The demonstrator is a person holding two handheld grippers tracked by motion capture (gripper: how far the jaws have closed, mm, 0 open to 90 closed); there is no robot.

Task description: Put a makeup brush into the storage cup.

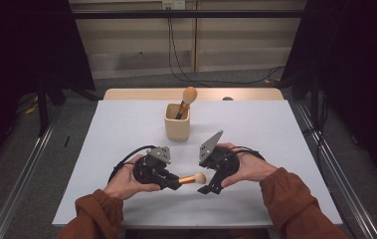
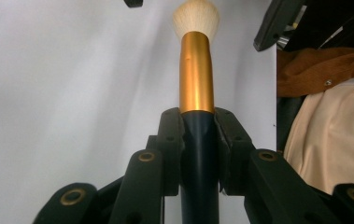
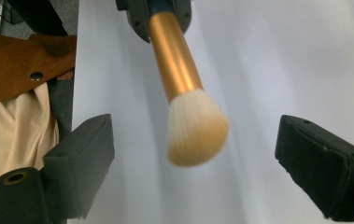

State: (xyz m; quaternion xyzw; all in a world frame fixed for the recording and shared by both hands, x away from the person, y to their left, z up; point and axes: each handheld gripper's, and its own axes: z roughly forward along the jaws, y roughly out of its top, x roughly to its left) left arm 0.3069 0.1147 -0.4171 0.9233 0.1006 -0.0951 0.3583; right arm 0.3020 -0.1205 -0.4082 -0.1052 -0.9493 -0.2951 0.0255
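Brush (image 1: 192,178) between left claw (image 1: 176,182) and right claw (image 1: 207,188); cup (image 1: 177,127) behind, on table (image 1: 270,129)

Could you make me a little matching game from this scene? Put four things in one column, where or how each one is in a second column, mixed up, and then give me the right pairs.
Things:
1. left tool
2. right tool
3. makeup brush with the gold collar
4. beige cup

States:
A. stands on the white table with another brush upright in it
B. open, pads apart on either side of the bristles
C. shut on a dark handle
D. held level above the table, bristles toward the other hand

Pairs: 1-C, 2-B, 3-D, 4-A
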